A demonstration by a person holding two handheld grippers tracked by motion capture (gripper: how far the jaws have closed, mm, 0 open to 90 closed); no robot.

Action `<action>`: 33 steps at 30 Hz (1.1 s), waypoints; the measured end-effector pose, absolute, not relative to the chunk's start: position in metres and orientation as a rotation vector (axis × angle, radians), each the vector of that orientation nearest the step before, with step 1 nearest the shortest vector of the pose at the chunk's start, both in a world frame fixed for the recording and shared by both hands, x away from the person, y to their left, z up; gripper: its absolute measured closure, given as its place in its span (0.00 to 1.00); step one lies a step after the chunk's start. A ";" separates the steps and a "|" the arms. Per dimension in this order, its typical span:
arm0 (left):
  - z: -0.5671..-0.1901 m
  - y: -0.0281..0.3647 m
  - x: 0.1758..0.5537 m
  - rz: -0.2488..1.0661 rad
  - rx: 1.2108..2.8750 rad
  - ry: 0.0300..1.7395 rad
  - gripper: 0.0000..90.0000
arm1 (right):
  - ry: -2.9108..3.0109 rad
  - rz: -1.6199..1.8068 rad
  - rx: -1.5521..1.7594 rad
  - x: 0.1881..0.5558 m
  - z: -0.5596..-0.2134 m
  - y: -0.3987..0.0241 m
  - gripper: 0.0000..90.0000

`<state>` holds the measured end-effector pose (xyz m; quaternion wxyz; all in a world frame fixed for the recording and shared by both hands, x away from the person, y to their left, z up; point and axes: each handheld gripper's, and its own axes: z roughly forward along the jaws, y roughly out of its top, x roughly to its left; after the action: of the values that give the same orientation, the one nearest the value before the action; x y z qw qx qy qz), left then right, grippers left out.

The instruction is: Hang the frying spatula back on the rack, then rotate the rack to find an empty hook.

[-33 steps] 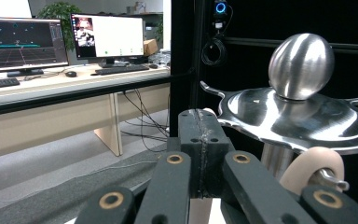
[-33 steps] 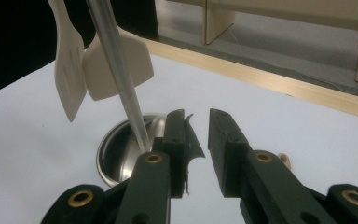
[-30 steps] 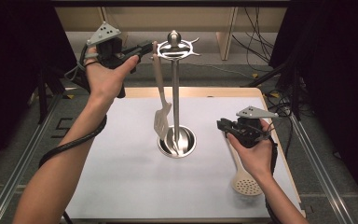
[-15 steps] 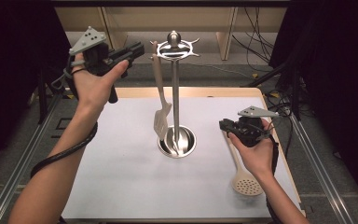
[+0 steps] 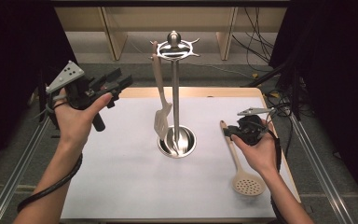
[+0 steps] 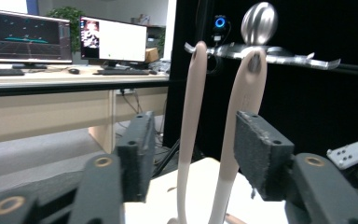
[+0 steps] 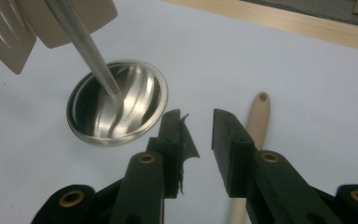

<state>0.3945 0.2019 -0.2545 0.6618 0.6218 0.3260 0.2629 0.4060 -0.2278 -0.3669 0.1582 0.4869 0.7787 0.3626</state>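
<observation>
skimmer spoon [image 5: 242, 170] flat on the mat, near right, handle just beside right gripper [image 5: 237, 132], jaws just been opening, holding nothing.
light, stiff, smooth plastic; best gripped mid-handle.

Black curtains [image 5: 18, 56] flank a grey floor [image 5: 135, 44], with lit monitors [image 6: 114, 39] on a wooden desk [image 6: 51, 105], seemingly an office.

No readable text, labels or numbers, monitor screens [image 6: 65, 39] too blurred to read

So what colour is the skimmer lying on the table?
Beige, the skimmer with its round holed head; clearest in the high view.
</observation>
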 end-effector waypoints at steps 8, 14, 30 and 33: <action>-0.269 0.206 0.387 0.587 1.423 0.776 0.45 | 2.258 0.995 1.422 0.410 -0.369 -0.235 0.80; -0.269 0.210 0.381 0.590 1.421 0.778 0.48 | 2.289 0.950 1.545 0.411 -0.369 -0.233 0.80; -0.282 0.202 0.388 0.572 1.486 0.784 0.54 | 2.384 0.706 1.605 0.425 -0.389 -0.244 0.81; -0.285 0.200 0.389 0.563 1.497 0.788 0.54 | 2.408 0.616 1.666 0.425 -0.392 -0.245 0.81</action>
<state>0.3888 0.2003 -0.2852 0.6284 0.6531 0.3439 0.2456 0.4252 -0.2447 -0.3925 0.0747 0.5551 0.8025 0.2054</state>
